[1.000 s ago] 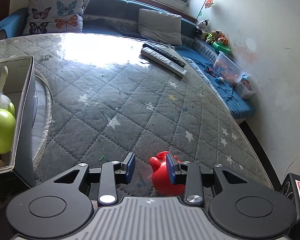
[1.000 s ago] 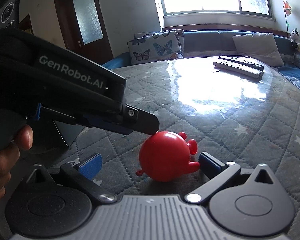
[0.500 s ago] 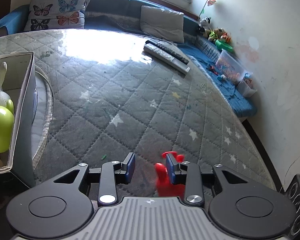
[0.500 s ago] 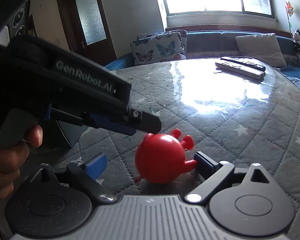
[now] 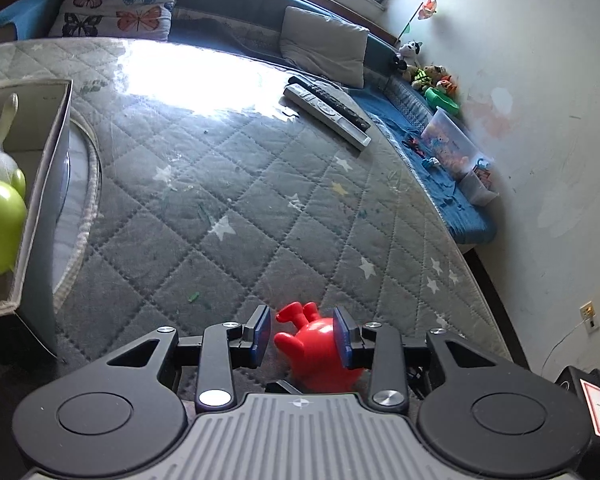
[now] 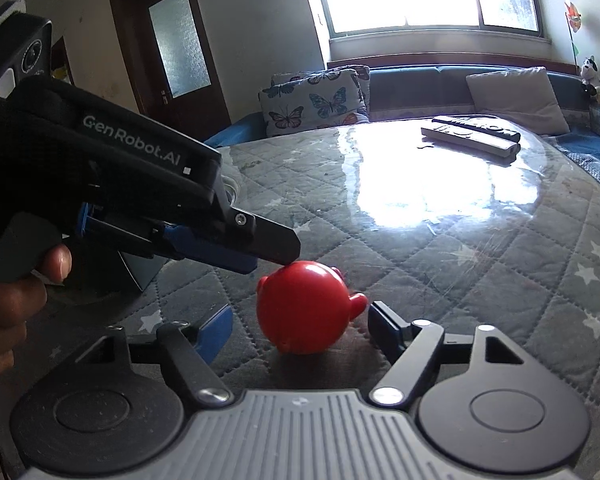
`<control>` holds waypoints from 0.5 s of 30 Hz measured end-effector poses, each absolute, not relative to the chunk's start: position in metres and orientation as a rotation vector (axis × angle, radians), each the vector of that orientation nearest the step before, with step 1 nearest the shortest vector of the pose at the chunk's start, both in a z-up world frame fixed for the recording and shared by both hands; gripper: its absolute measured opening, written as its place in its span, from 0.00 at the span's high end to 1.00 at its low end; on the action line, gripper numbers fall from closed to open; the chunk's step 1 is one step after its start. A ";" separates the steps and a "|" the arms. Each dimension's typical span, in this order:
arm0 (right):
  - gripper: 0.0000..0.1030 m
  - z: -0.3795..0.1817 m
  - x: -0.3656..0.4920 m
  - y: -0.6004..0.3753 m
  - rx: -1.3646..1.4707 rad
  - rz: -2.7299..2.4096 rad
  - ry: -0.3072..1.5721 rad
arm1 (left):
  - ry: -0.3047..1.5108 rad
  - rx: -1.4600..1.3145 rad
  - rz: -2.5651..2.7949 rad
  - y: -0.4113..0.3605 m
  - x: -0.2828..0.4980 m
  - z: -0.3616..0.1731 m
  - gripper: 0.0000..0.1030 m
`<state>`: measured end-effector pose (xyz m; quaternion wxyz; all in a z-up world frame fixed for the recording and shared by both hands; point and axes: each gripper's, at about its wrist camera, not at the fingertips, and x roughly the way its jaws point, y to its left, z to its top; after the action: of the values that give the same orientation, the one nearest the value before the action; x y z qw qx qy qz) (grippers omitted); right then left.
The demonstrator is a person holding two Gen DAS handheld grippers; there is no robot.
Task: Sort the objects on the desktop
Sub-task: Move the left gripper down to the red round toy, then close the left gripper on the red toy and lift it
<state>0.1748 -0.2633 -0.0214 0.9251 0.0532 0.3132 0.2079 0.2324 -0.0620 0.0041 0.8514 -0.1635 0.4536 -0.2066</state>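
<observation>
Left wrist view: your left gripper point(image 5: 302, 334) is part open w/ the red toy point(image 5: 321, 356) between its pads, right pad touching it, left pad apart. Storage box point(image 5: 40, 184) is far left of the toy.

Right wrist view: your right gripper point(image 6: 300, 328) is wide open around the red toy point(image 6: 306, 306), not touching; toy sits on the quilted table point(image 6: 440, 248).

White lettering "GenRobot.AI" runs along the black body of the left tongs point(image 6: 276, 254); nothing else is legible.

Left gripper point(image 5: 300, 336) fingers parted, right gripper point(image 6: 300, 330) spread wide, both low
</observation>
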 end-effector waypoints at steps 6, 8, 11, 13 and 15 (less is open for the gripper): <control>0.26 -0.022 0.177 -0.263 0.113 0.432 0.642 | 0.989 -0.362 -0.409 -0.060 0.236 -0.005 0.64; 0.26 -0.022 0.179 -0.262 0.112 0.430 0.642 | 0.999 -0.365 -0.407 -0.060 0.236 -0.007 0.64; 0.26 -0.023 0.178 -0.262 0.115 0.431 0.641 | 1.003 -0.382 -0.413 -0.057 0.234 -0.008 0.64; 0.26 -0.023 0.177 -0.264 0.133 0.435 0.639 | 1.003 -0.400 -0.418 -0.055 0.233 -0.008 0.64; 0.26 -0.024 0.176 -0.266 0.144 0.434 0.636 | 1.001 -0.417 -0.423 -0.054 0.231 -0.007 0.64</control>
<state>0.1758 -0.2660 -0.0241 0.9243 0.0700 0.3100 0.2114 0.2310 -0.0536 -0.0070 0.8354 -0.1970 0.4727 -0.1996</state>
